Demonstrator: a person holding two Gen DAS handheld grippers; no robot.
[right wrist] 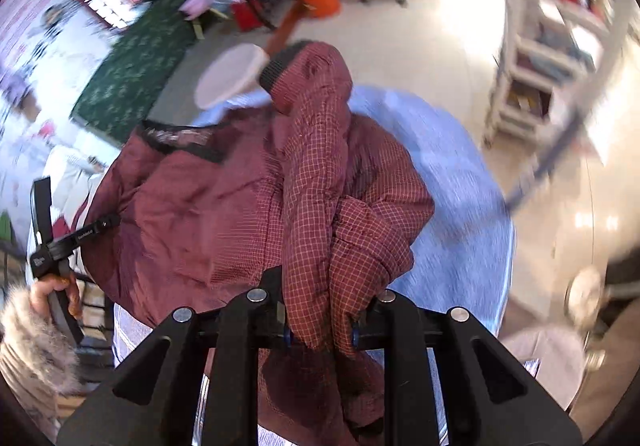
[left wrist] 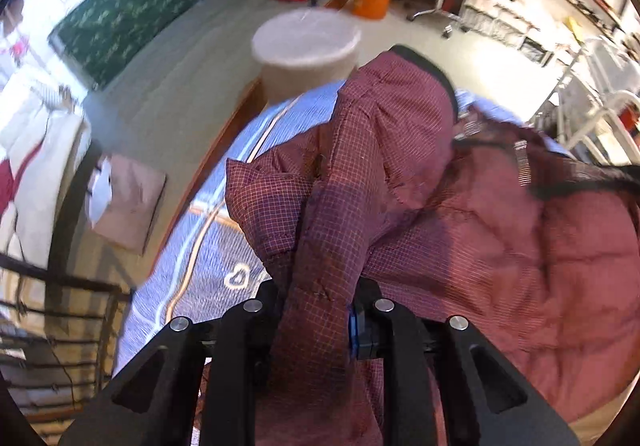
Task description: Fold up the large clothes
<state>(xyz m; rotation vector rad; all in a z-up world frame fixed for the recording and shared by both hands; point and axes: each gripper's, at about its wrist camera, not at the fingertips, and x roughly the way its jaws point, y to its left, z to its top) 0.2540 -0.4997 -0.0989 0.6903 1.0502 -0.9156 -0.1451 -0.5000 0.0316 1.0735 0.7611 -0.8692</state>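
Both claws are clamped on the maroon checked jacket [left wrist: 420,186]: the left gripper [left wrist: 316,320] pinches one fold, the right gripper [right wrist: 320,322] another. The jacket lies bunched over a blue bedspread [right wrist: 452,198].

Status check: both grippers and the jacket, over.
Left hand-held gripper shut on jacket. Right hand-held gripper shut on a sleeve. Jacket bunched over the blue sheet. Nothing in the way.
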